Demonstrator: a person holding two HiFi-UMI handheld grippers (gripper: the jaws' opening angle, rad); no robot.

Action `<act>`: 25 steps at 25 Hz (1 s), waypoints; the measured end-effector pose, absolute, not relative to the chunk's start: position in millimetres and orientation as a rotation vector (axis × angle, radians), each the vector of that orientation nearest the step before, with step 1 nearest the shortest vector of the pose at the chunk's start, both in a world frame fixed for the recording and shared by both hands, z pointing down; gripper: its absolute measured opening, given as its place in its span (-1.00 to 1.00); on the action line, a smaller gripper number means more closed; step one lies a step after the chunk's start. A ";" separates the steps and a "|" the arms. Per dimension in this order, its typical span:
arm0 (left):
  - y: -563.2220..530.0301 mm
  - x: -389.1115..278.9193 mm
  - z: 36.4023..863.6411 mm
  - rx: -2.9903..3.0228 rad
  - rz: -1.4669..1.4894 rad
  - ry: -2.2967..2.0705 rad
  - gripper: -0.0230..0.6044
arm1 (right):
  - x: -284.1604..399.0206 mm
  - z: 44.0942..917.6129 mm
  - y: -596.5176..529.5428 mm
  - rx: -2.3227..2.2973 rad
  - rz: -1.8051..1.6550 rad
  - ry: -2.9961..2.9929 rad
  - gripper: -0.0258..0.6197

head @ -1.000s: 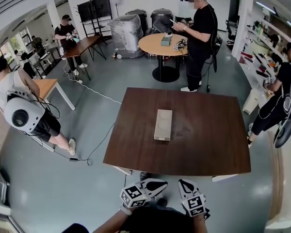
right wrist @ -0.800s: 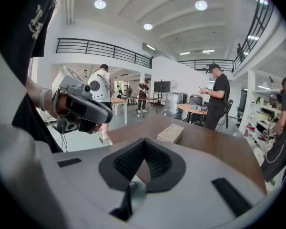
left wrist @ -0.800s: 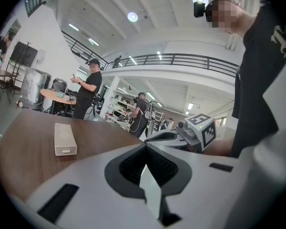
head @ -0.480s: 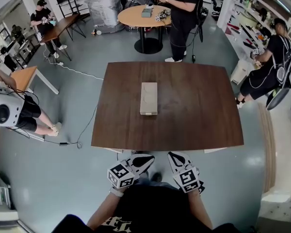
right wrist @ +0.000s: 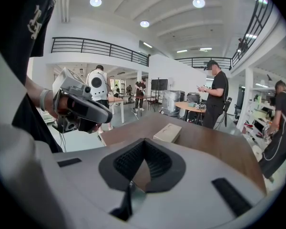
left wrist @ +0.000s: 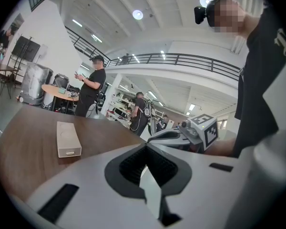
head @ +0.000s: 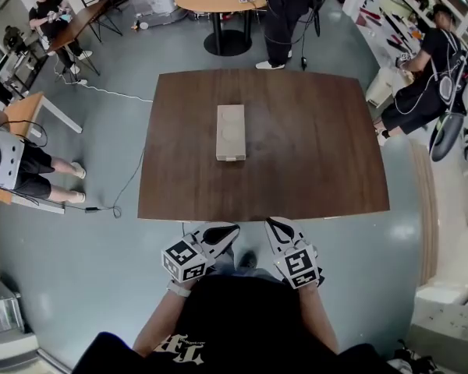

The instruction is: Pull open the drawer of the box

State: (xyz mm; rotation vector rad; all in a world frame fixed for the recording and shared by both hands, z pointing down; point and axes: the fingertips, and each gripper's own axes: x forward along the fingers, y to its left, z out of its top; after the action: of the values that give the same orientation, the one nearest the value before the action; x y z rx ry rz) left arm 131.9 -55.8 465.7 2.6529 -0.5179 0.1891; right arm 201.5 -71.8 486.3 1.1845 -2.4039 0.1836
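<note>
Head view: both grippers sit at bottom centre, side by side with a gap between them, over the floor (head: 78, 248) just short of the table's (head: 320, 162) near edge.

- Left gripper (head: 221, 233): forearm comes up from the lower left, elbow out. Tips point up-frame and lean right. Marker cube rides on top, near the wrist.
- Right gripper (head: 278, 227): mirror pose. Forearm comes up from the lower right, and the tips point up-frame and lean left.
- Net: the tips angle toward each other and toward the table. Neither touches it.

Tongs:
- Left gripper view: left gripper (left wrist: 145, 147) has its pads pressed together at the tip of the V, nothing between them. The right gripper (left wrist: 174, 136) shows beside it, right of centre, with a hand behind it.
- Right gripper view: right gripper (right wrist: 143, 143) is the same, pads pressed together and pinching nothing. The left gripper (right wrist: 83, 109) shows at centre left, gripped in a hand with a band on the wrist.

Task thing:
- Box (head: 230, 132) lies flat on the table, left of its centre, long axis running up-down the frame. It also shows in the left gripper view (left wrist: 67, 138) and the right gripper view (right wrist: 168, 132).
- Drawer (head: 230, 158) front, with a small handle, is on the end nearest the person and sits flush with the box, so it's closed.
- Box is well apart from both grippers, with bare tabletop between.
</note>
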 end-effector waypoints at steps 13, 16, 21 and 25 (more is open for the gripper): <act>-99.8 120.0 469.3 2.639 0.182 -0.530 -0.91 | 219.7 481.0 -122.4 1.257 0.176 -2.387 -0.96; -108.9 115.0 472.4 2.624 0.177 -0.539 -0.91 | 240.4 476.4 -138.1 1.327 0.203 -2.369 -0.96; -118.5 105.7 475.5 2.600 0.169 -0.555 -0.91 | 256.5 475.0 -153.4 1.371 0.199 -2.323 -0.96; -128.8 98.1 480.3 2.582 0.164 -0.563 -0.91 | 250.6 477.3 -165.8 1.356 0.202 -2.317 -0.96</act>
State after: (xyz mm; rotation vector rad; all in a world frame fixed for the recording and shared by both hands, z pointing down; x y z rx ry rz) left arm 98.1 -128.8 480.3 2.5822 -0.5635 0.1641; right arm 250.6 -165.8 477.3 1.3563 -2.3171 0.2024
